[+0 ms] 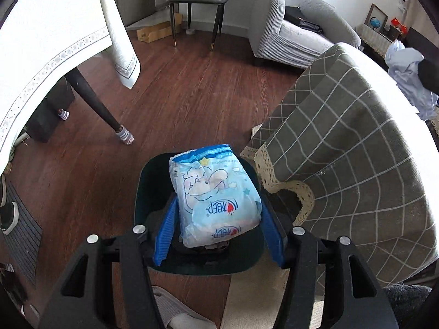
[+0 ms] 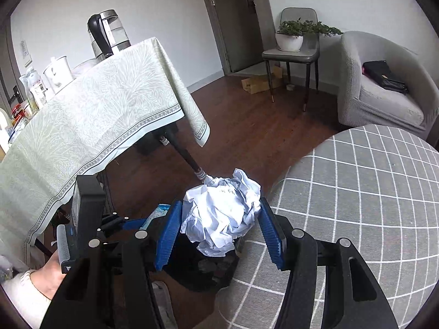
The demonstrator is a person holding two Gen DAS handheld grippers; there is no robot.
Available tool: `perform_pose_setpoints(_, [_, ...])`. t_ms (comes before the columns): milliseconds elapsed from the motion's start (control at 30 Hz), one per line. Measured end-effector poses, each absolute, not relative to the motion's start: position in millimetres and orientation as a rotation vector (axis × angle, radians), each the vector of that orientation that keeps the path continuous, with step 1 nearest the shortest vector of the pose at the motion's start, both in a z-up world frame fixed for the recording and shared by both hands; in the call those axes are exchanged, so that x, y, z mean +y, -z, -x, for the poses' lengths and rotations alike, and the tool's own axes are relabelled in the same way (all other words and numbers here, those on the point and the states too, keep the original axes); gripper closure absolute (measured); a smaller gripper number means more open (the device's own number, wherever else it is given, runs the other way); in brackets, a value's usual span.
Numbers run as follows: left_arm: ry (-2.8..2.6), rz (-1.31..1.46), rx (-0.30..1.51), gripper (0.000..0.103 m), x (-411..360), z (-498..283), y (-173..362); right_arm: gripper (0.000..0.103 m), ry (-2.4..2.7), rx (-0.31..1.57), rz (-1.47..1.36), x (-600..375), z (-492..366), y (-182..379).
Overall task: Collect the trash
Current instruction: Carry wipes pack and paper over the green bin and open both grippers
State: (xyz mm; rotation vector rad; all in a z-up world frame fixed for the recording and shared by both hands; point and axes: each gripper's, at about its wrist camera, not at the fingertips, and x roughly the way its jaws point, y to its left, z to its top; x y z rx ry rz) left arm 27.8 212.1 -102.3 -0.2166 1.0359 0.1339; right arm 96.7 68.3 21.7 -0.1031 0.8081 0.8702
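Above the dark bin (image 1: pixel 153 192) on the wood floor (image 1: pixel 178 87), my left gripper (image 1: pixel 218 227) carries a pale blue tissue pack (image 1: pixel 215 197) between its jaws; the pack sits directly over the bin's mouth, though I cannot tell how firmly the blue pads bear on it. My right gripper (image 2: pixel 219 229) pinches a crumpled ball of white paper (image 2: pixel 223 213), held just beside the grey checked cloth (image 2: pixel 356 192) covering the round worktop, with the bin below and slightly left. I judge the step in hand to be the drop: both pieces of trash are lifted and gathered at the bin. The next move calls for spreading the left jaws so the pack falls inside, then bringing the paper ball squarely over the opening before letting go. The pack shows a cartoon animal, stars and Chinese characters beside a red heart mark; I cannot read the brand with confidence. The faint print on the paper is too small to make out.
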Motion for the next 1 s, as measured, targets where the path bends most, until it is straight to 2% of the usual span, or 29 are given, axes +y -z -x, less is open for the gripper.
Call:
perform_pose_setpoints(133, [-0.121, 0.228, 1.074, 0.042, 221.3, -26.4, 113.6, 0.046, -0.889, 0.827, 0.125, 89.0, -93.7, -14.2])
perform_pose_setpoints(267, [-0.131, 0.233, 1.098, 0.034, 232.0, -23.4, 121.5, 0.046, -0.902, 0.847, 0.138, 107.4, -92.7, -6.3])
perform_pose_setpoints(467, [-0.157, 0.254, 1.083, 0.03, 249.6, -17.5, 123.3, 0.046, -0.915, 0.876, 0.168, 129.7, -89.9, 7.6])
perform_pose_setpoints(1000, [-0.173, 0.281, 0.955, 0.027, 278.3, 10.6, 84.3, 0.046, -0.891, 1.014, 0.257, 182.3, -86.8, 73.8])
